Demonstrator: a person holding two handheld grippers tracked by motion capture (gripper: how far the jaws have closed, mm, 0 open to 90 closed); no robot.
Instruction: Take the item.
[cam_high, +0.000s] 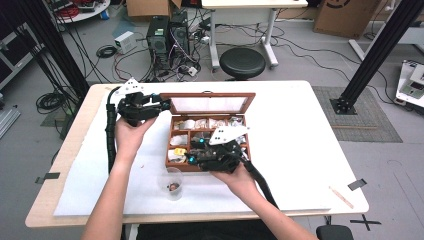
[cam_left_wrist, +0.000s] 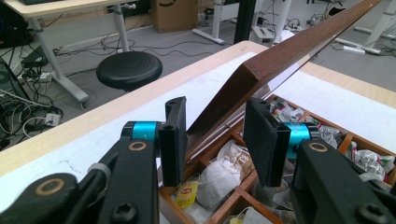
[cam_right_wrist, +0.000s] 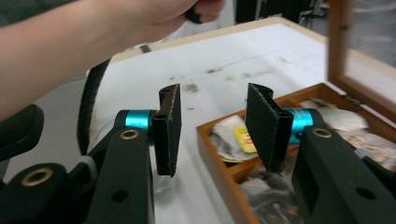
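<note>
A white mat (cam_high: 300, 150) covers the table; behind it stand a black stool (cam_high: 242, 62) and tangled floor cables. The wooden tea box (cam_high: 172, 135) sits mid-table, lid raised. Left gripper (cam_left_wrist: 215, 140) and right gripper (cam_right_wrist: 212, 130) both gape apart, empty.

The high view looks forward and down from above the surface (cam_high: 300, 150), taking in the whole wooden box (cam_high: 210, 131) and the floor beyond. The left gripper view sits close at the box's far left corner, looking along its raised lid (cam_left_wrist: 261, 79). The right gripper view looks close across the box's (cam_right_wrist: 224, 154) near left compartments.
</note>
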